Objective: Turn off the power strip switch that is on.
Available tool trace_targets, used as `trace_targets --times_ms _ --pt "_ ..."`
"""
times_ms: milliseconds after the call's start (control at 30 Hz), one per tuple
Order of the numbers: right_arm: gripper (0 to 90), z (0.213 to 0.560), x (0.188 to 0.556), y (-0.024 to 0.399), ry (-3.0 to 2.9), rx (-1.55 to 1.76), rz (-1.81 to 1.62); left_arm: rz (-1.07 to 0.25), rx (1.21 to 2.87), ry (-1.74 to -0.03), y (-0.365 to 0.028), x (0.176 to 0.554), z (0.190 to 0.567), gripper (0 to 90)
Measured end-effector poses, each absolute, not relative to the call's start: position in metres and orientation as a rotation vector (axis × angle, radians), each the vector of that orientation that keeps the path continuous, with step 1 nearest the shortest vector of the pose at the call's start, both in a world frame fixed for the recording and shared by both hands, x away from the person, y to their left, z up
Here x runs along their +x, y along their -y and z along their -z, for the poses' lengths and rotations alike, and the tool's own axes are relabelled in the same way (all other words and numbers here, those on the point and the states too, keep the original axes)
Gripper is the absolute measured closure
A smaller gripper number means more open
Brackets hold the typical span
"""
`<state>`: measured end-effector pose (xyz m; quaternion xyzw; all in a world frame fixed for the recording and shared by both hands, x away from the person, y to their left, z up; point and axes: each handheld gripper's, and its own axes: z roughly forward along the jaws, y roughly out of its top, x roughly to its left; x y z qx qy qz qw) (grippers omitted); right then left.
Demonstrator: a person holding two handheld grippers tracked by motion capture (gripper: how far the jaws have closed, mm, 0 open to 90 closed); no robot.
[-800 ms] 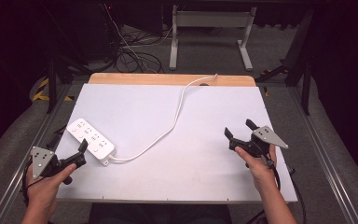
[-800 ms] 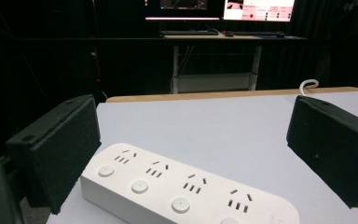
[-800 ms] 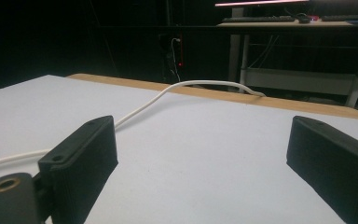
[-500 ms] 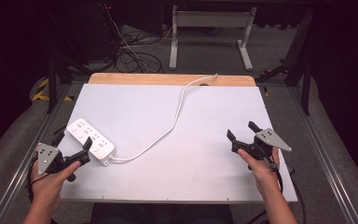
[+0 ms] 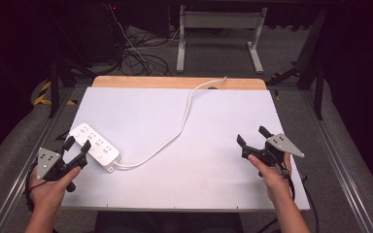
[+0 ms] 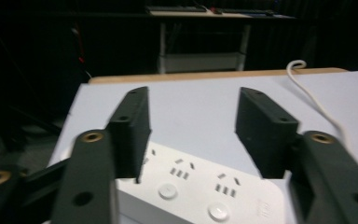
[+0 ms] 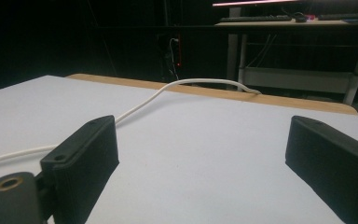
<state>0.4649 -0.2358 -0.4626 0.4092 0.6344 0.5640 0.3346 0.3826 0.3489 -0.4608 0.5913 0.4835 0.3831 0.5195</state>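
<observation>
A white sheet covers the desk (image 5: 213, 160), leaving a strip of bare wood along its far edge. The room around it is dark: a tangle of black cables (image 5: 136, 53) lies on the grey floor beyond the desk, and a pale metal table frame (image 5: 218, 39) stands farther back.

The left hand-held gripper (image 5: 76, 148) sits at the near left corner of the desk, held in the person's left hand (image 5: 51, 187), with its grey three-cornered plate on top and its jaws pointing away from the person. The jaws stand apart with nothing pressed between them. Just ahead of and below its jaws lies the white power strip (image 5: 95, 147), flat on the sheet and angled; in the left gripper view the strip (image 6: 200, 189) lies low between the two jaws, its sockets and round buttons facing up, and neither jaw touches it as far as can be seen.

The strip's white cord (image 5: 184, 121) runs from its near end, curves off to the right of that gripper and then away to the desk's far edge.

The right hand-held gripper (image 5: 252, 138) is well apart, near the right edge, held level in the right hand (image 5: 272, 177). Its jaws are wide apart over bare sheet, with the cord (image 7: 135, 109) farther off, ahead and to its left.
</observation>
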Motion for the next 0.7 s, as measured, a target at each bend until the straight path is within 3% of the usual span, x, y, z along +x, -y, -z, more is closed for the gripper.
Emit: trace_targets --times_ms 233,367,400,700 --pt "10.7 0.463 0.464 0.237 -1.656 1.072 -1.471 -0.871 1.414 -1.152 -0.352 0.38 0.457 73.1" --pt "10.9 0.462 0.463 0.237 -1.653 1.073 -1.47 -0.847 1.44 -1.141 -0.352 0.38 0.452 80.3" --pt "11.0 0.462 0.463 0.238 -1.65 1.072 -1.472 -0.853 1.447 -1.139 -0.353 0.38 0.452 86.6" --pt "10.9 0.462 0.46 0.239 -1.64 1.081 -1.472 -0.845 1.45 -1.176 -0.361 0.394 0.453 90.0"
